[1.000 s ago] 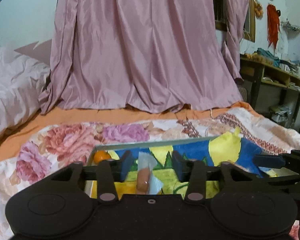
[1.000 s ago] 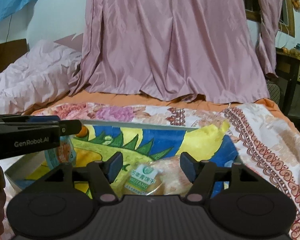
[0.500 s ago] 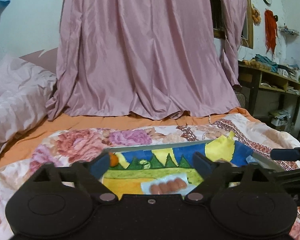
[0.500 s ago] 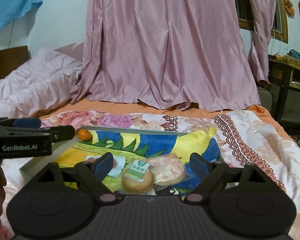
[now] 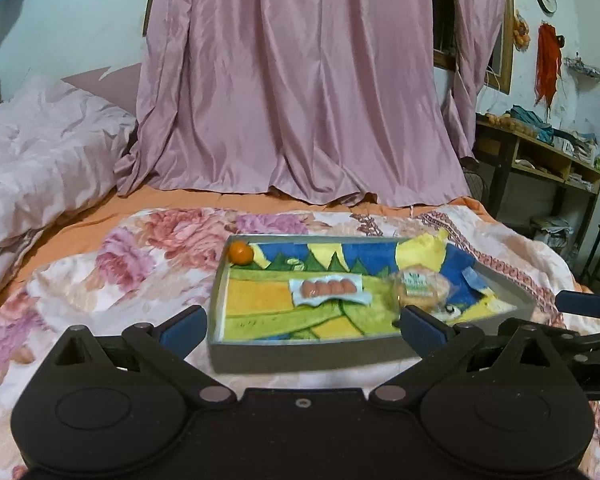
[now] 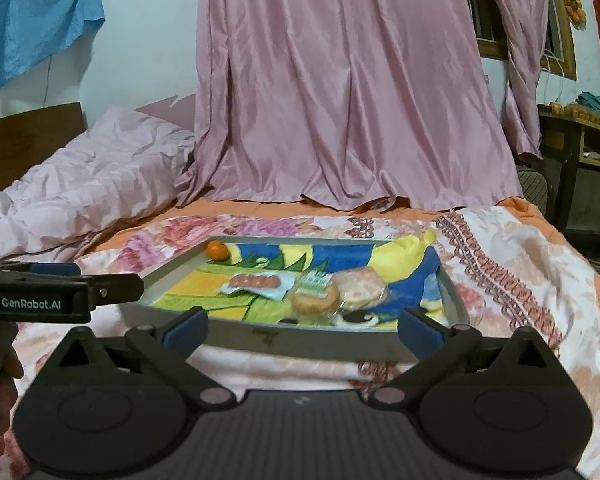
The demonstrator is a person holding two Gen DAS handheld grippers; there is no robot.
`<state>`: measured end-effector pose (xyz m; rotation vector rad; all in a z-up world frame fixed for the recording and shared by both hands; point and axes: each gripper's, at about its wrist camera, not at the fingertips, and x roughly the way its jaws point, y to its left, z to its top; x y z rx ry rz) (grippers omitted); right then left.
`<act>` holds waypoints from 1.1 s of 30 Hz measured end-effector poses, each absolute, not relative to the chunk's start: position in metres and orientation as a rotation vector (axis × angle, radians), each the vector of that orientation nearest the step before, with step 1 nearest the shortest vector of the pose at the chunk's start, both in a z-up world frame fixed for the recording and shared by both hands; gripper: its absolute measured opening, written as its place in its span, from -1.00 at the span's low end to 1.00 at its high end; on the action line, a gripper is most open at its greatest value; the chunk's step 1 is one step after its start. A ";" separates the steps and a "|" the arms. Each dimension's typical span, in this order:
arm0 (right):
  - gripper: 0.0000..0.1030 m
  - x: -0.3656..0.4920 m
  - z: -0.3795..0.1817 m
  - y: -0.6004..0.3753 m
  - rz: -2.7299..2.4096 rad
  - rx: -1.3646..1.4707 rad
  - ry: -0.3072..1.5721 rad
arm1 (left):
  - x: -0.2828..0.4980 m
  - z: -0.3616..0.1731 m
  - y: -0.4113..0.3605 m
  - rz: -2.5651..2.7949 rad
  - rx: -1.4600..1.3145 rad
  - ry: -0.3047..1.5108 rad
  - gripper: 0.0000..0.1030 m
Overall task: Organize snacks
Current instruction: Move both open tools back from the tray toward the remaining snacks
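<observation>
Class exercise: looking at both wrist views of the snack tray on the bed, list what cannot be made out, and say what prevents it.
- Green label on the round pastry pack: text blurred and too small in both views.
- Dark item at the tray's near edge: partly hidden by the rim, right wrist view.
- Shelf contents: too small, left wrist view.
- Right gripper: cut off by the frame edge, left wrist view.

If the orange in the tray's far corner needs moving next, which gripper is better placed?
Left, probably. Both grippers hang open and empty before the tray, but the orange sits in its far left corner, nearer the left gripper than the right gripper.
</observation>
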<state>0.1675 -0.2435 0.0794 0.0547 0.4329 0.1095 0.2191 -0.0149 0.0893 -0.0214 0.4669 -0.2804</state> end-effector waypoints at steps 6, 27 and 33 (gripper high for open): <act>1.00 0.134 0.073 -0.242 0.114 0.110 0.448 | 0.185 0.087 -0.002 -0.266 0.006 0.475 0.99; 1.00 0.049 0.037 -0.253 0.142 0.252 0.514 | 0.069 0.027 0.014 -0.280 0.120 0.539 0.99; 1.00 0.054 0.027 -0.248 0.127 0.244 0.555 | 0.075 0.009 0.002 -0.307 0.154 0.578 0.99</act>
